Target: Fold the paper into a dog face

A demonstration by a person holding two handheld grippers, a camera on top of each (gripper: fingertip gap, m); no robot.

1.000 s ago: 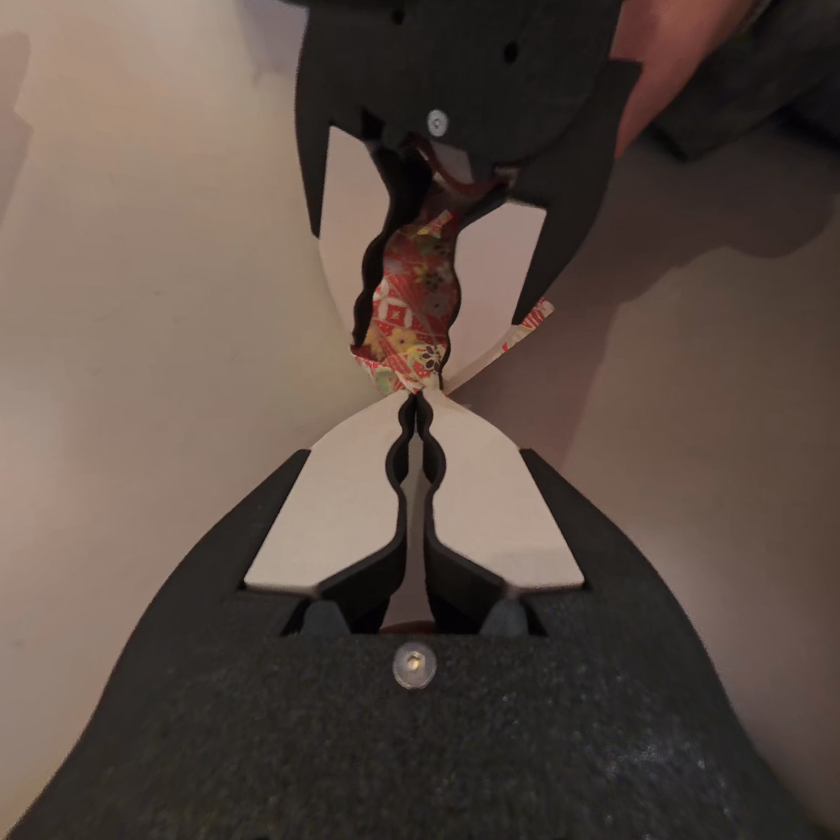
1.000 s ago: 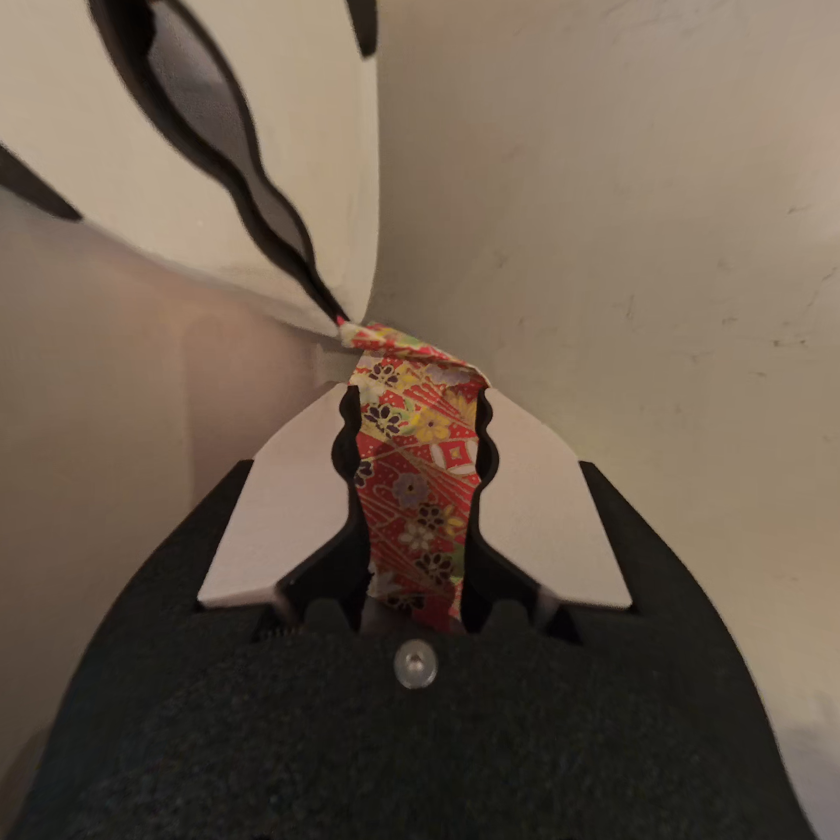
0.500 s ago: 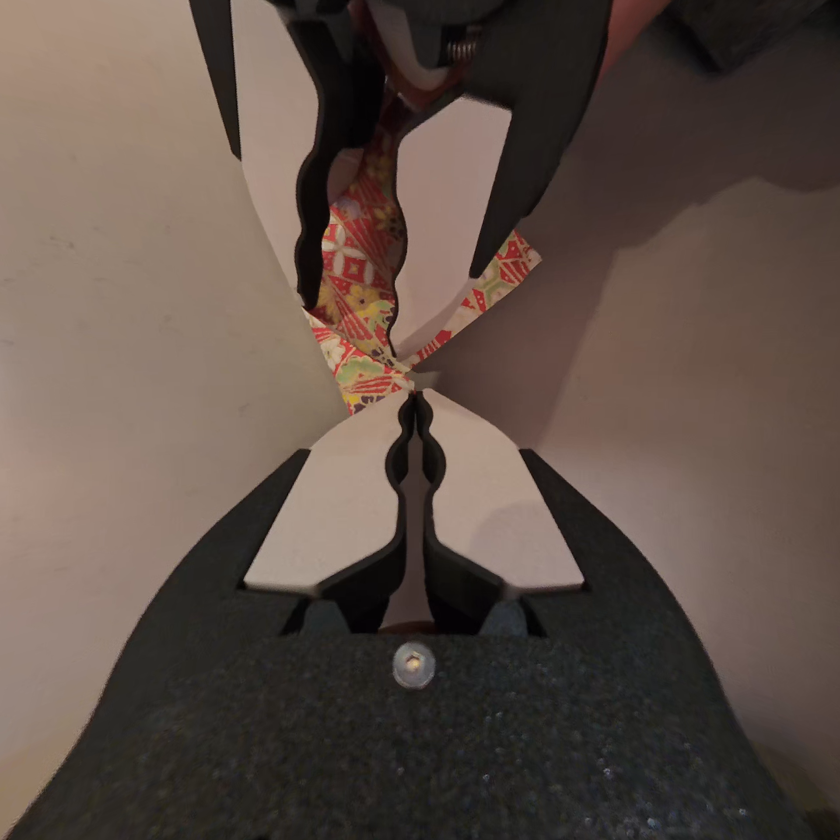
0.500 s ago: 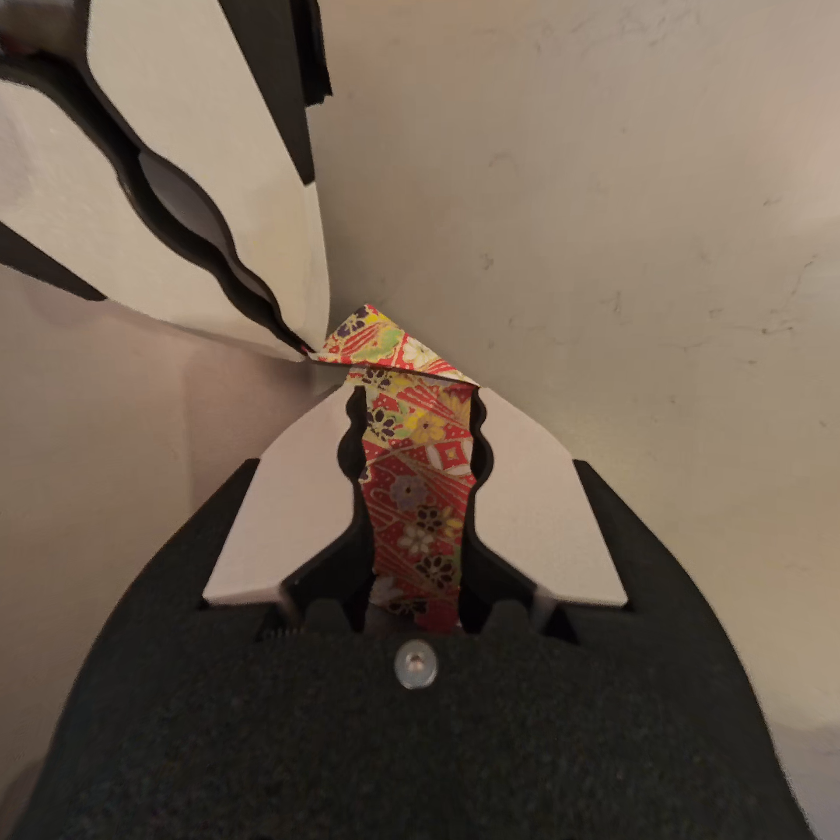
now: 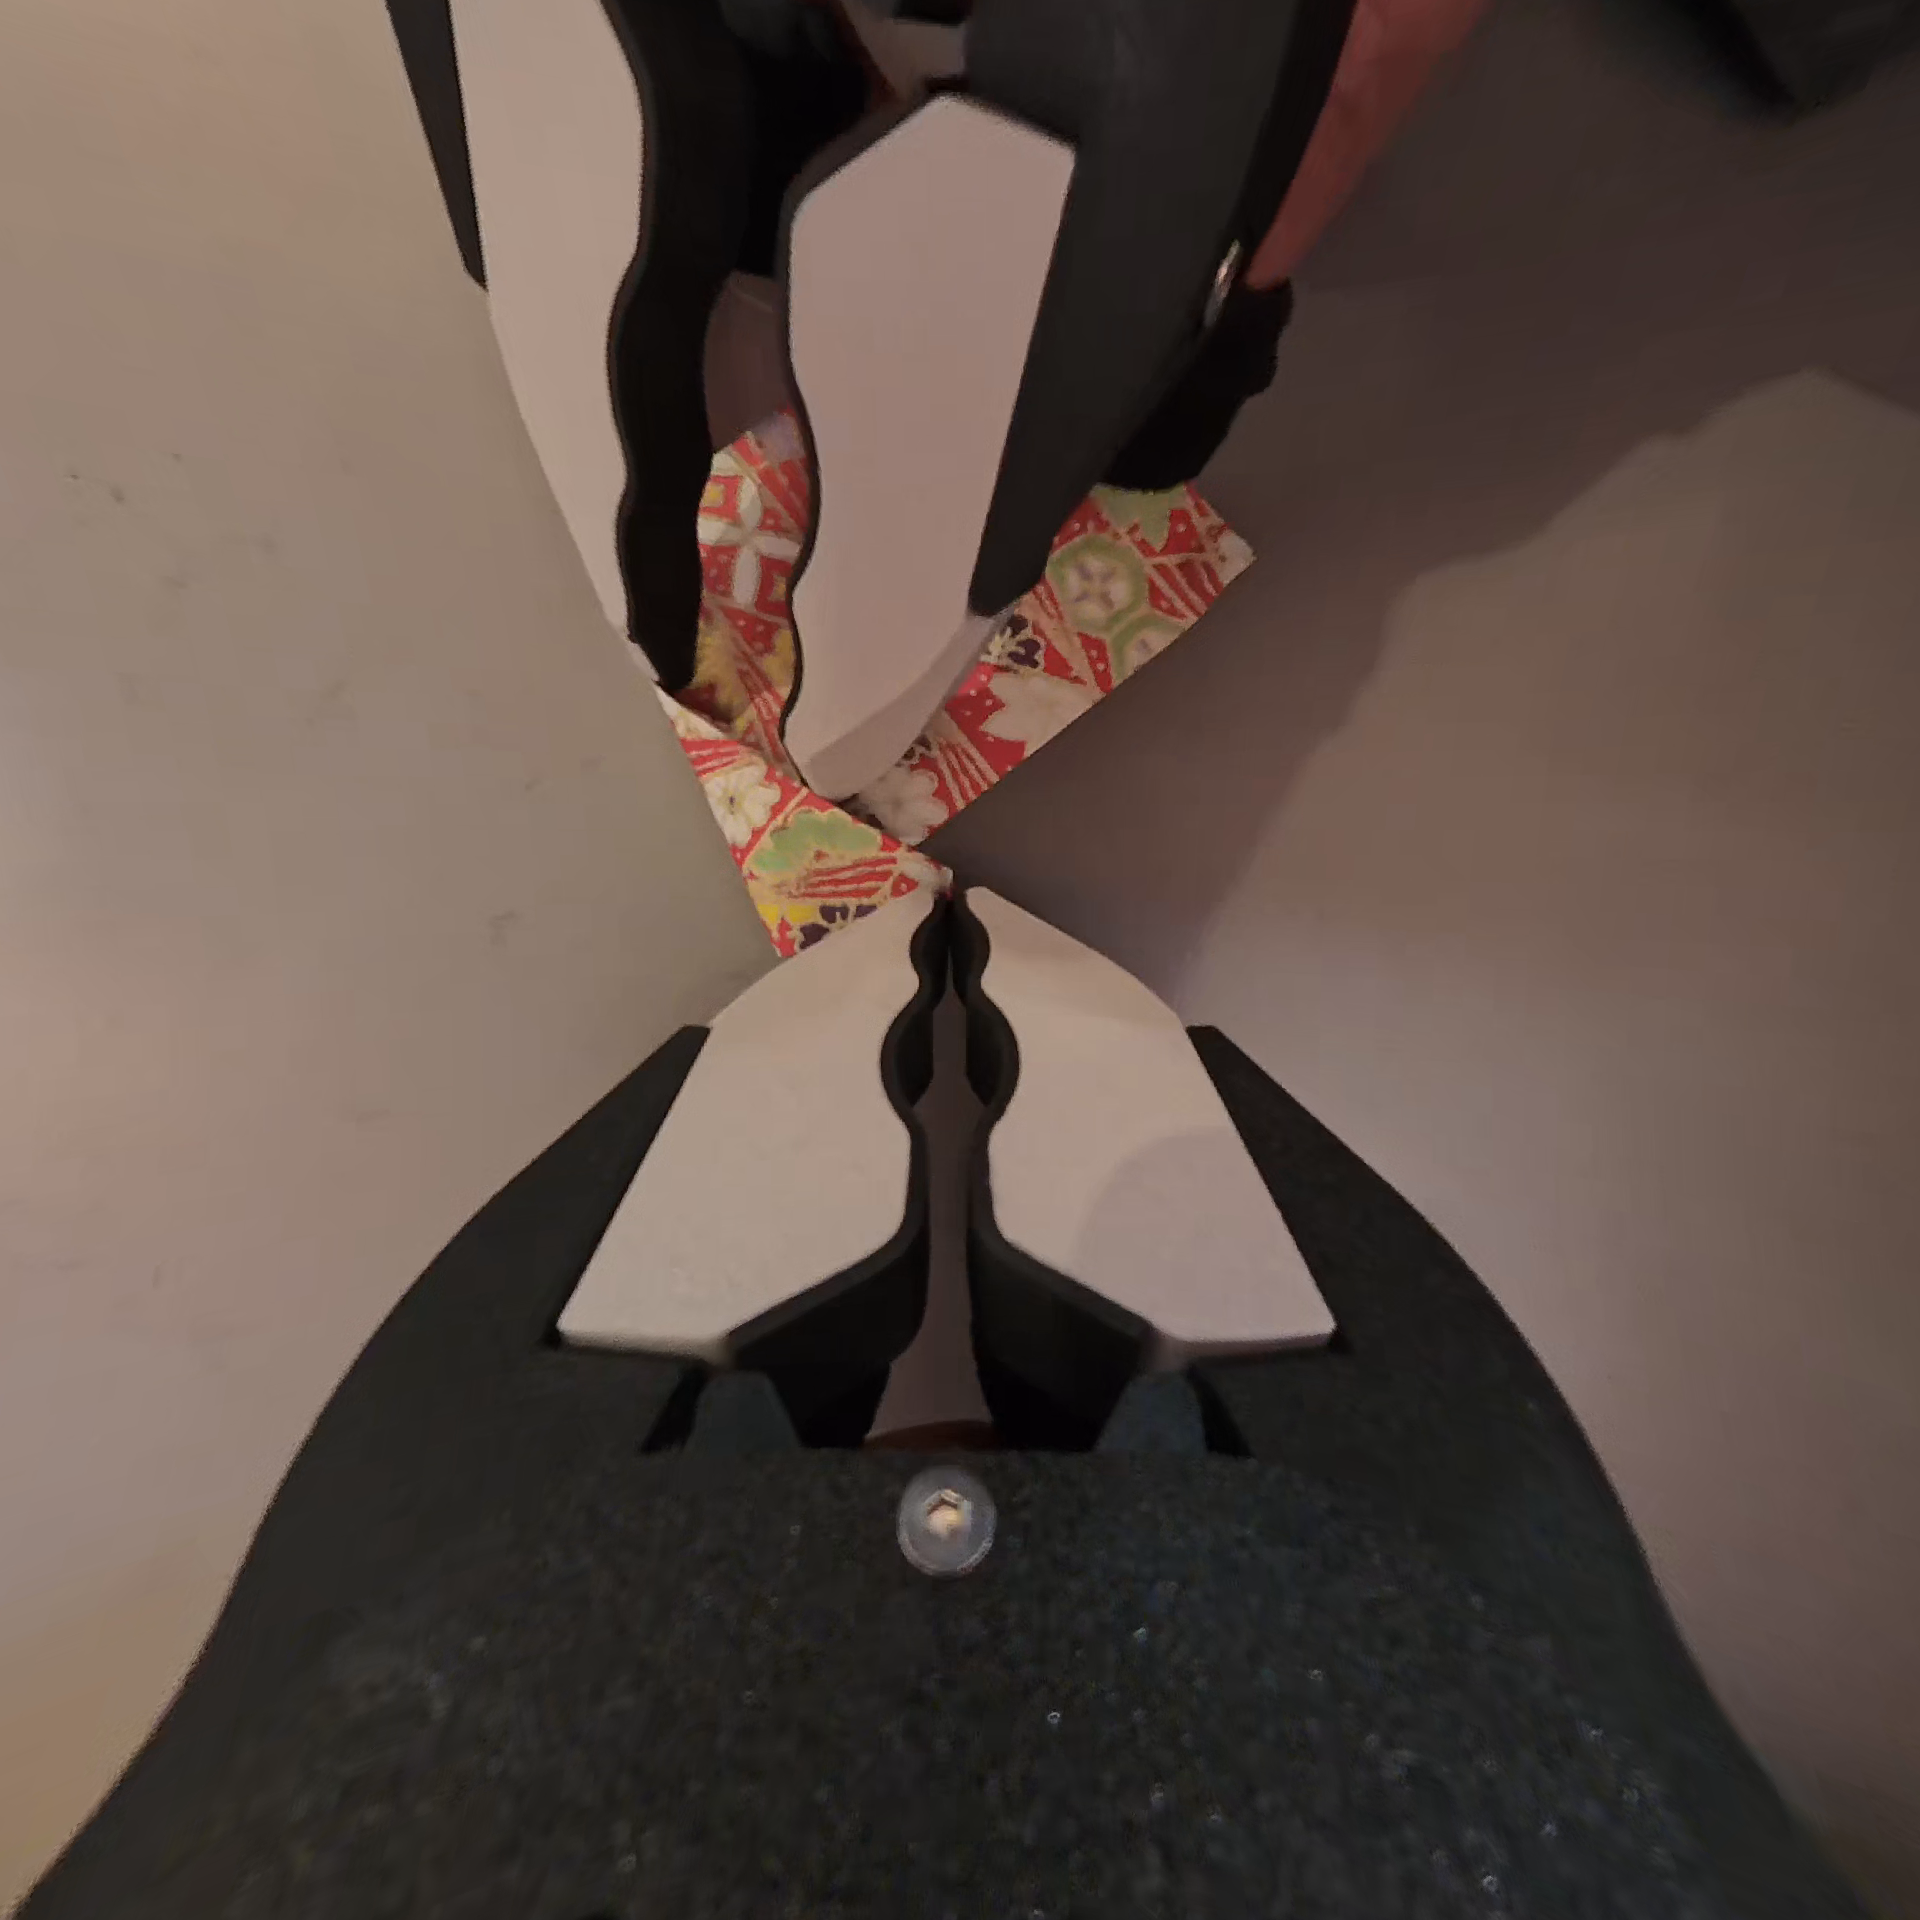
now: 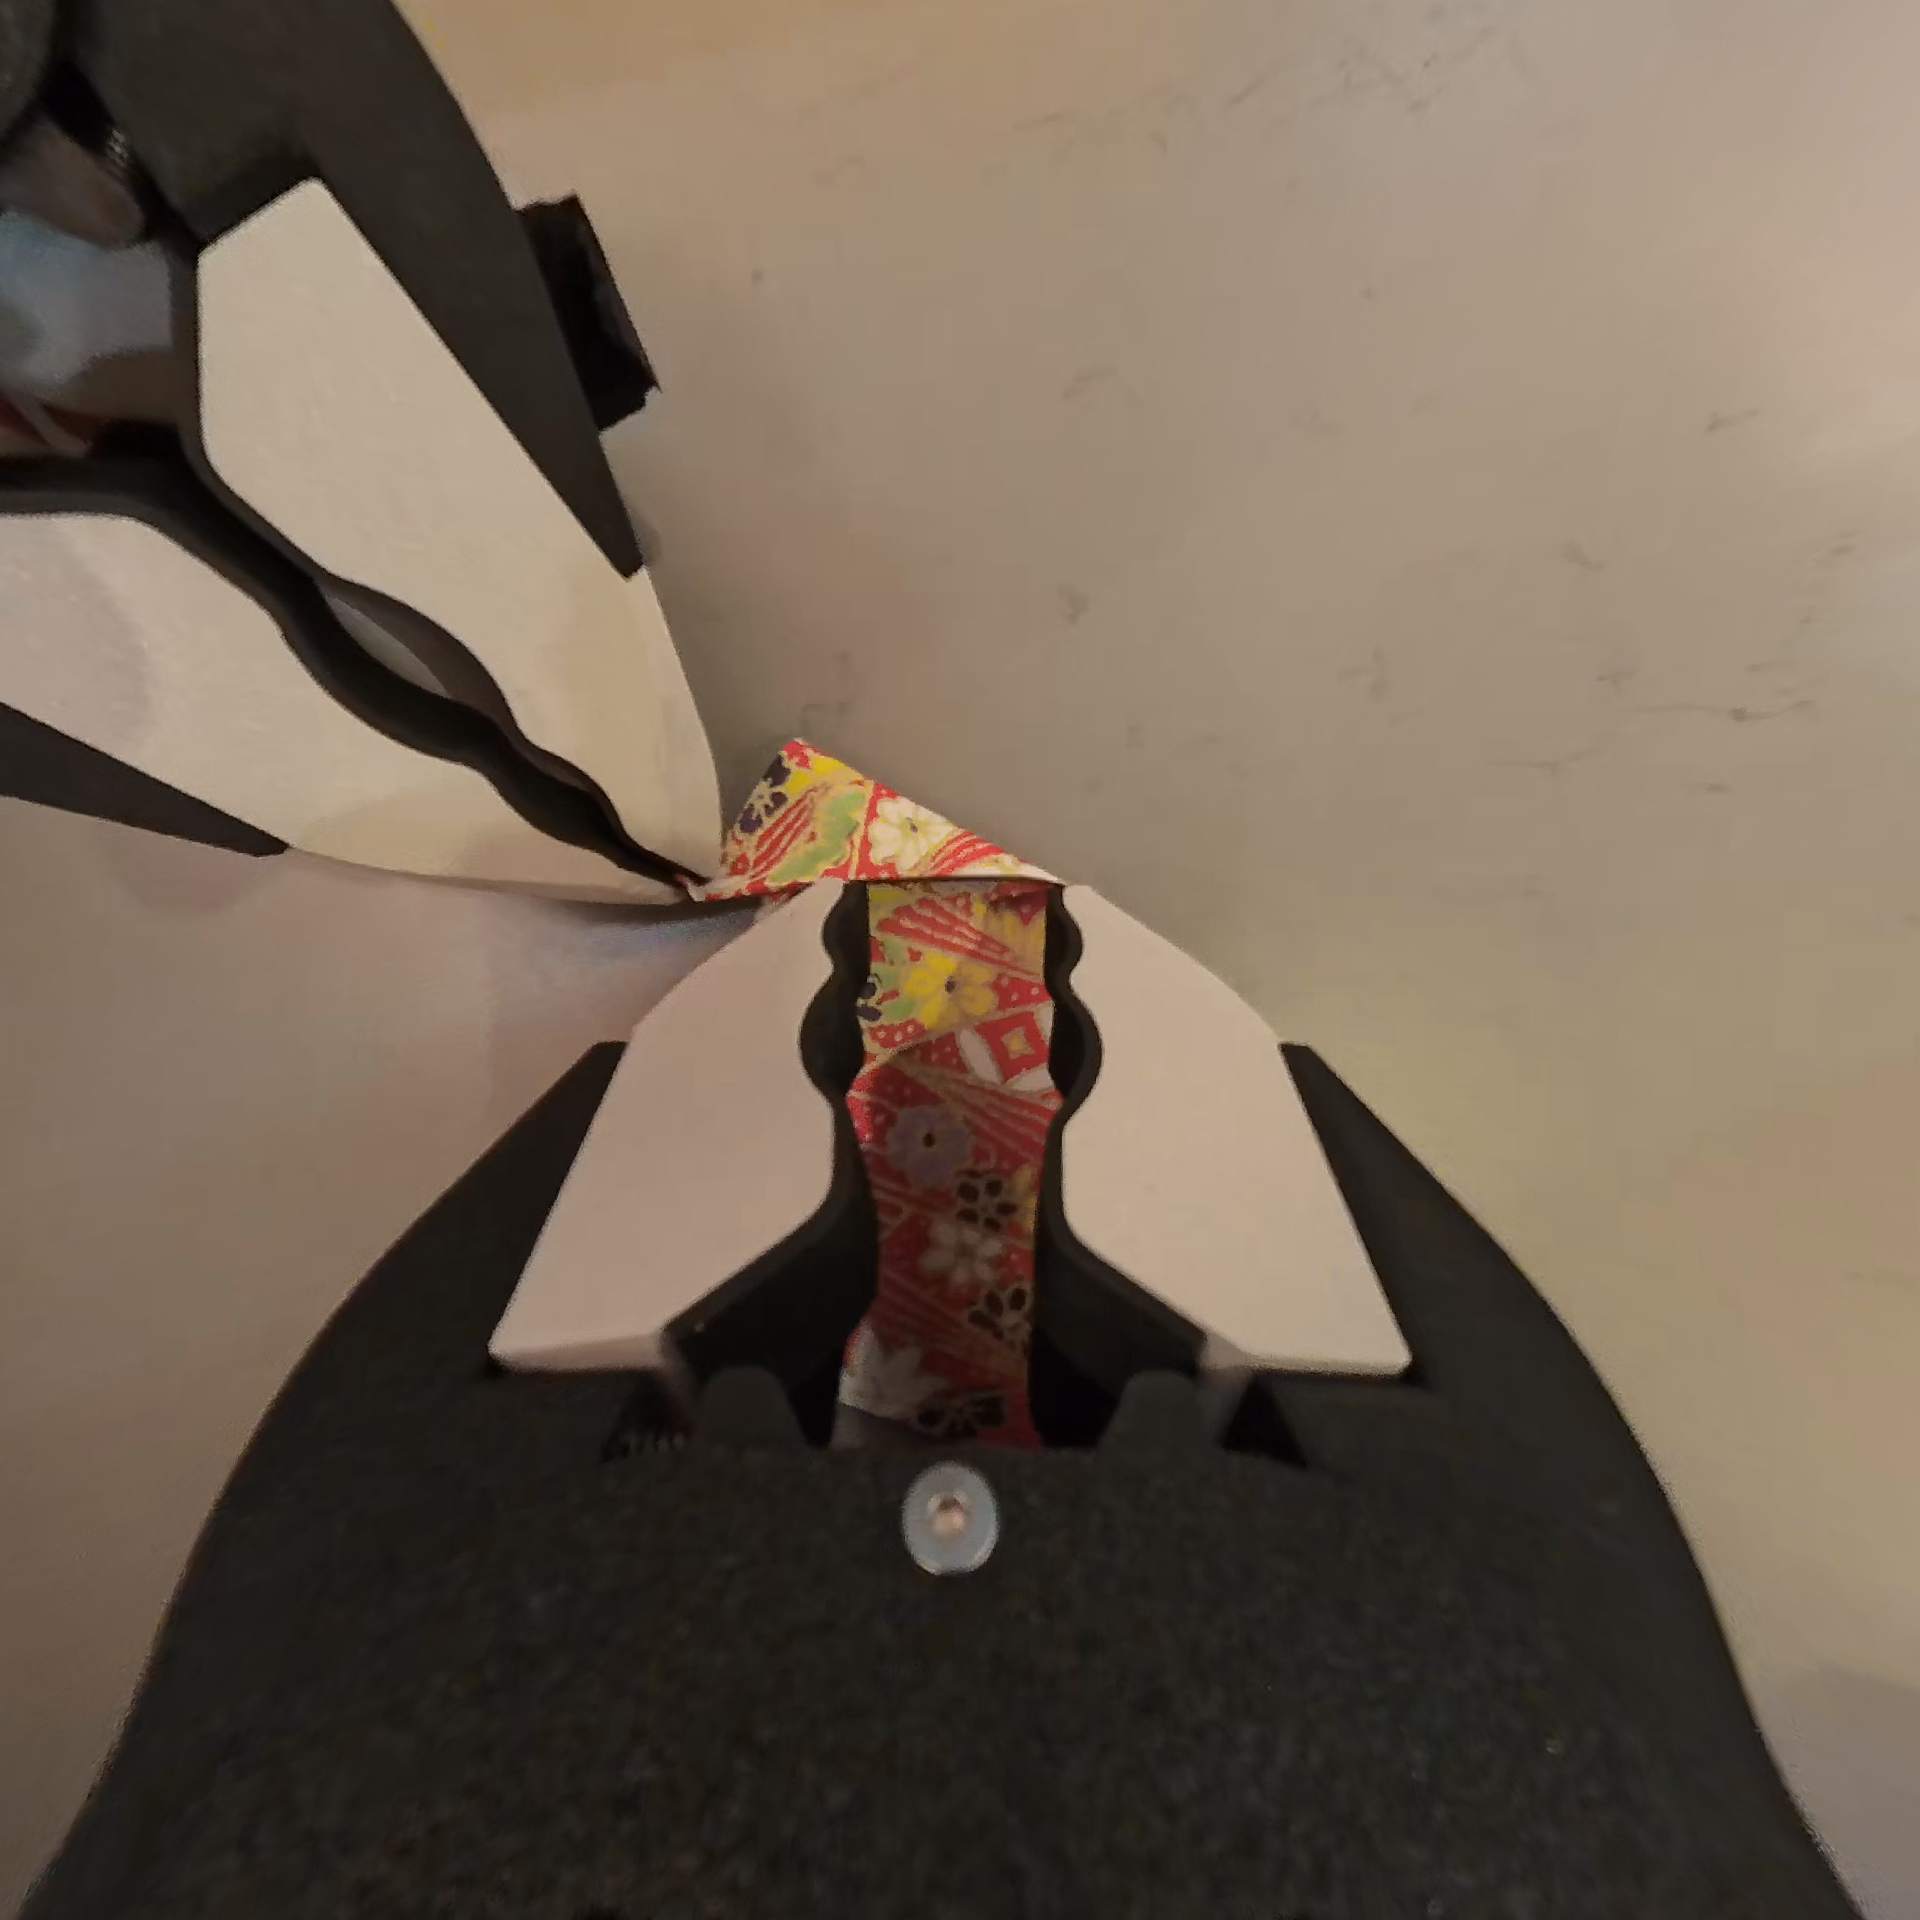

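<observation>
The red floral-patterned paper (image 5: 831, 862) lies on the pale table (image 5: 260, 727). My left gripper (image 5: 951, 914) is shut, pinching one corner of it at the fingertips. My right gripper (image 5: 753, 717) comes in from the far side, fingers a little apart, resting on top of the paper, which also shows beyond its right finger. In the right wrist view the paper (image 6: 956, 1143) fills the gap between the right gripper's (image 6: 961, 894) fingers. A small folded triangular flap (image 6: 862, 831) rises at their tips. The left gripper (image 6: 691, 883) holds that flap's corner from the left.
The table (image 6: 1351, 520) is pale with faint scuffs and shadows. A person's hand (image 5: 1340, 125) holds the right gripper at the top right of the left wrist view, with a dark sleeve behind it.
The left gripper has drawn the pinched corner away from the right gripper, so more of the paper and a larger triangular flap show. The right gripper has tilted and stayed on the paper.
</observation>
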